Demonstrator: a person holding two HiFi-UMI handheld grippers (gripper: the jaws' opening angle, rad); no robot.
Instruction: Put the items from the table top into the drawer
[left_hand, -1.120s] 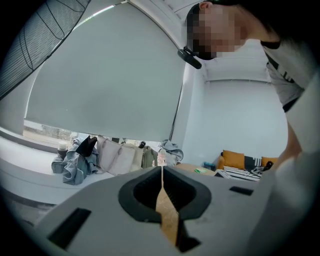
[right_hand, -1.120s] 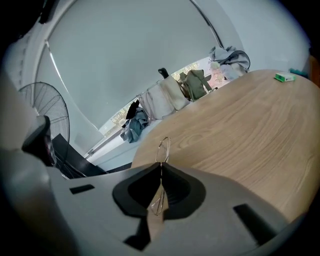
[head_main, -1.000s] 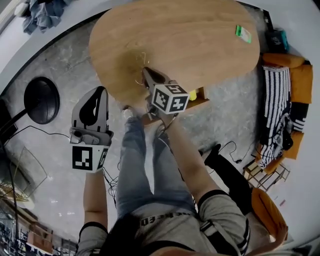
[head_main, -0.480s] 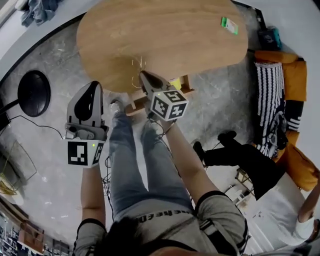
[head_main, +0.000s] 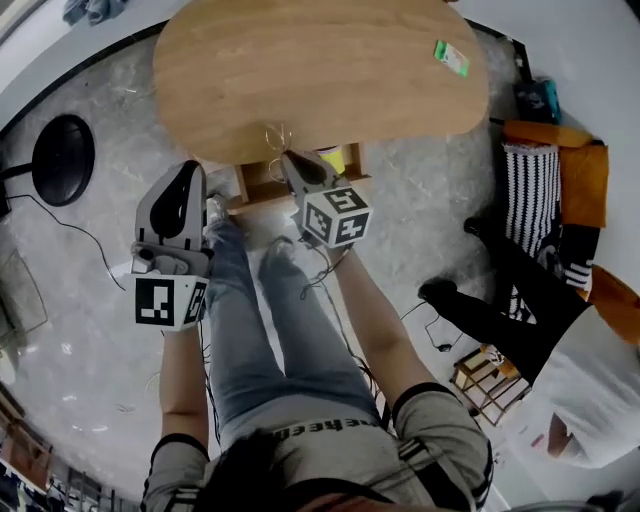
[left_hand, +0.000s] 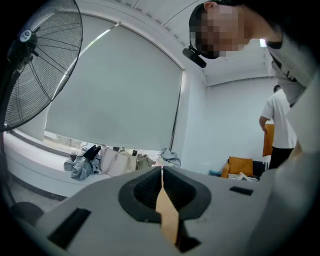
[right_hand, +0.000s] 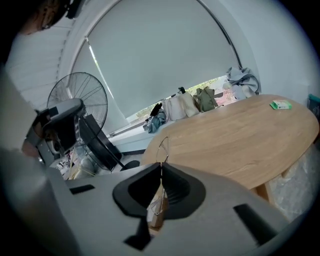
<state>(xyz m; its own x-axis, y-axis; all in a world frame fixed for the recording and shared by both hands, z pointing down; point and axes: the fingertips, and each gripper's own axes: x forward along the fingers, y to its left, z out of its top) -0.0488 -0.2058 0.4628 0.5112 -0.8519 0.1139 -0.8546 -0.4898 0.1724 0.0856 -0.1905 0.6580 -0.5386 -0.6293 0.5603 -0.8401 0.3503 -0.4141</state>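
Note:
The oval wooden table (head_main: 320, 70) fills the top of the head view, with a small green packet (head_main: 451, 57) lying near its far right edge. My right gripper (head_main: 288, 157) hovers over the table's near edge, shut on a thin wire item (head_main: 275, 138). In the right gripper view the wire item (right_hand: 163, 149) loops up out of the right gripper (right_hand: 161, 165), and the green packet (right_hand: 280, 104) lies far across the table (right_hand: 235, 140). Under that near edge a wooden drawer (head_main: 262, 185) stands open with something yellow (head_main: 331, 160) inside. My left gripper (head_main: 188, 168) is shut and empty, left of the drawer.
A black fan base (head_main: 62, 158) stands on the floor at left, and the fan (right_hand: 85, 100) shows behind the table. An orange sofa with striped cloth (head_main: 545, 180) is at right. A person in white (head_main: 580, 390) stands lower right. Cables trail over the floor.
The view has slid so the drawer under the table edge shows more. A person in white has walked in at lower right. Both grippers keep their places, the wire still held.

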